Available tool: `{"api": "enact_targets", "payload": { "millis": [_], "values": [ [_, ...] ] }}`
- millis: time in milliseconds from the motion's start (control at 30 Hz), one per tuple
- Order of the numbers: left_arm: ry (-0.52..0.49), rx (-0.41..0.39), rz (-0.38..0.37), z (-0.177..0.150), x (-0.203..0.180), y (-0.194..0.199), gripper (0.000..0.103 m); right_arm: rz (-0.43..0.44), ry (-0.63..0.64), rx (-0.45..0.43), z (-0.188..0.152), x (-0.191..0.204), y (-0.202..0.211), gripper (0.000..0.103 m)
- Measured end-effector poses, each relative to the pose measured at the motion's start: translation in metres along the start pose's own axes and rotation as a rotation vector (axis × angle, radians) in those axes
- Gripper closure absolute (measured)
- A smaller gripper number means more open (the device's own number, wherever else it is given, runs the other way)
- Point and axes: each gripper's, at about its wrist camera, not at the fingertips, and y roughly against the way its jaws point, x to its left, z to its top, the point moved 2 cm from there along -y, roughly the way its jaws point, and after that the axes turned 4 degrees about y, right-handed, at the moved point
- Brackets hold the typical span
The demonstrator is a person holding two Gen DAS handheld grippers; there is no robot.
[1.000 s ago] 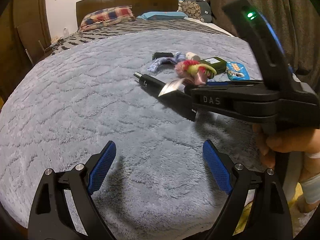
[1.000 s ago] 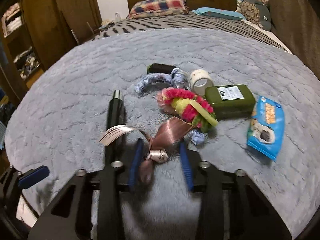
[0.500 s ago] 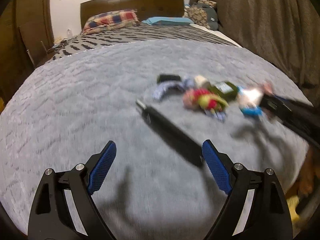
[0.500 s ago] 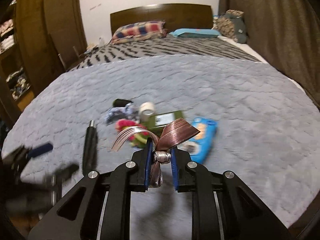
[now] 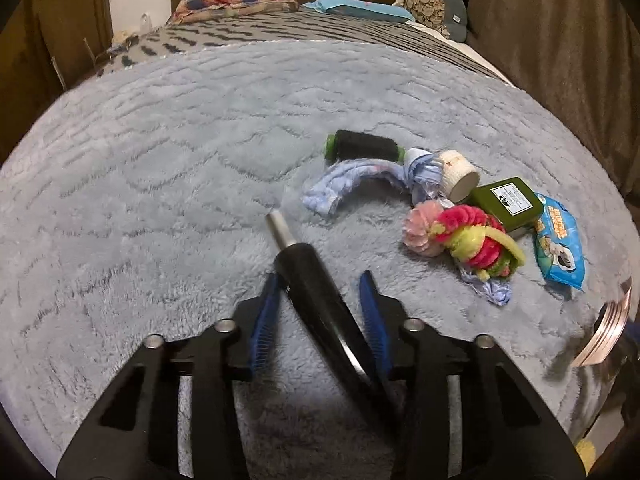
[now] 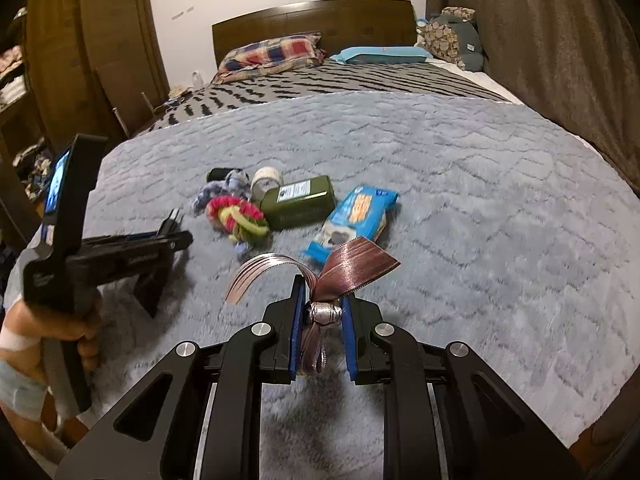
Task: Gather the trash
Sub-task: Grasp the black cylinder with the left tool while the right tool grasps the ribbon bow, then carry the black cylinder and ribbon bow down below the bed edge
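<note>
My right gripper (image 6: 322, 308) is shut on a brown and silver ribbon bow (image 6: 320, 276) and holds it above the grey fleece blanket (image 6: 460, 200). My left gripper (image 5: 320, 296) has its blue pads on either side of a long black tube with a silver tip (image 5: 312, 280); the jaws are narrowed around it, with a gap still showing. The left gripper also shows in the right wrist view (image 6: 176, 236). The ribbon's edge shows at the right of the left wrist view (image 5: 608, 332).
A pile lies on the blanket: black thread spool (image 5: 362, 148), blue cloth (image 5: 344, 186), white tape roll (image 5: 458, 174), green box (image 5: 508, 202), pink-green pom-pom toy (image 5: 468, 240), blue snack packet (image 5: 560, 248). Pillows (image 6: 272, 54) and headboard stand far back; curtains hang right.
My left gripper moved forward over the black tube and narrowed its jaws around it. My right gripper lifted the ribbon and drew back to the right.
</note>
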Motion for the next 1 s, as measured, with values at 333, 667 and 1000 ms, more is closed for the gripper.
{"api": "enact_targets", "payload": {
  "millis": [333,667,1000],
  "values": [
    [-0.051,-0.006,-0.025,-0.043,0.001,0.038,0.082,0.031,0.015,0.043,-0.033,0.026,0.009,0.085],
    [-0.073,-0.031,-0.054,-0.105,0.013,0.096,0.083,0.043,0.018,0.026,-0.059,0.039,0.045,0.085],
    [-0.077,-0.061,-0.117,-0.174,0.019,0.150,0.083,0.096,0.006,0.034,-0.101,0.062,0.080,0.085]
  ]
}}
